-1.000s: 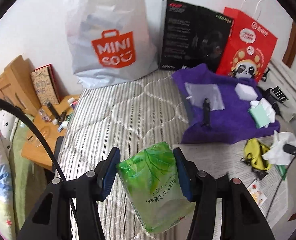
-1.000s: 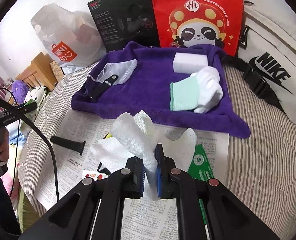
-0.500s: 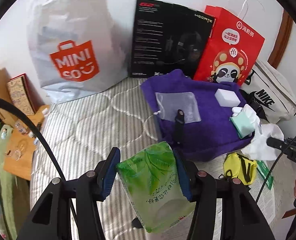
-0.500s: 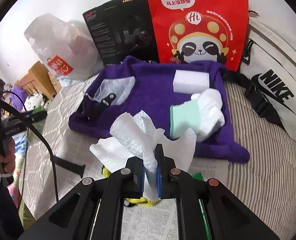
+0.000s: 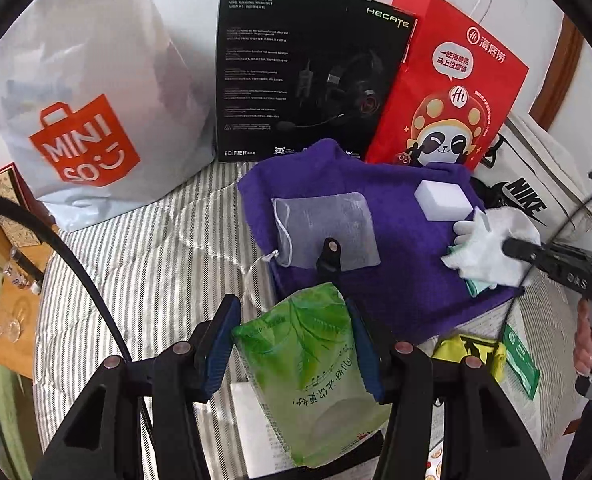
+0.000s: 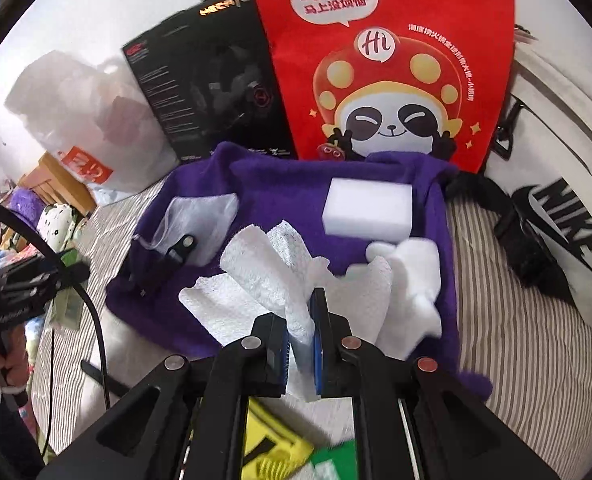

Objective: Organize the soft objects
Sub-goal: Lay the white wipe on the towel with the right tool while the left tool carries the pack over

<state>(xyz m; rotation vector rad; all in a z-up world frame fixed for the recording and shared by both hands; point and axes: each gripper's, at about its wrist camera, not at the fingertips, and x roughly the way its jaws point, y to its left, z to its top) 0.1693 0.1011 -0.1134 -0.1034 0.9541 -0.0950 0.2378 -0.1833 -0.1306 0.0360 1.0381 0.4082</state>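
In my left-hand view, my left tongs (image 5: 296,344) sit at the bottom centre, about half open and clamped by their blue pads on a soft green plastic pack printed with leaves (image 5: 308,372), which hangs between them. Just above it in the frame lies the purple fleecy towel (image 5: 408,280) spread on the grey-striped bed (image 5: 143,264). On the towel I see a translucent mesh drawstring pouch (image 5: 324,228) with a black clip (image 5: 330,258) on its lower edge, and a white rectangular foam sponge (image 5: 444,200) toward the upper right.

In my right-hand view, my right tongs (image 6: 300,352) are at the bottom centre, pinched nearly together on a crumpled white paper towel (image 6: 263,276) that fans up over the towel's near half. Right of it rest white folded socks (image 6: 416,280), with the sponge above them.

Behind the towel, along the top of the frame, stand a white MINISO plastic bag (image 5: 83,120), a black headset box (image 5: 304,72) and a red panda-print paper bag (image 5: 448,92). A white Nike canvas bag (image 6: 556,208) lies at the right.
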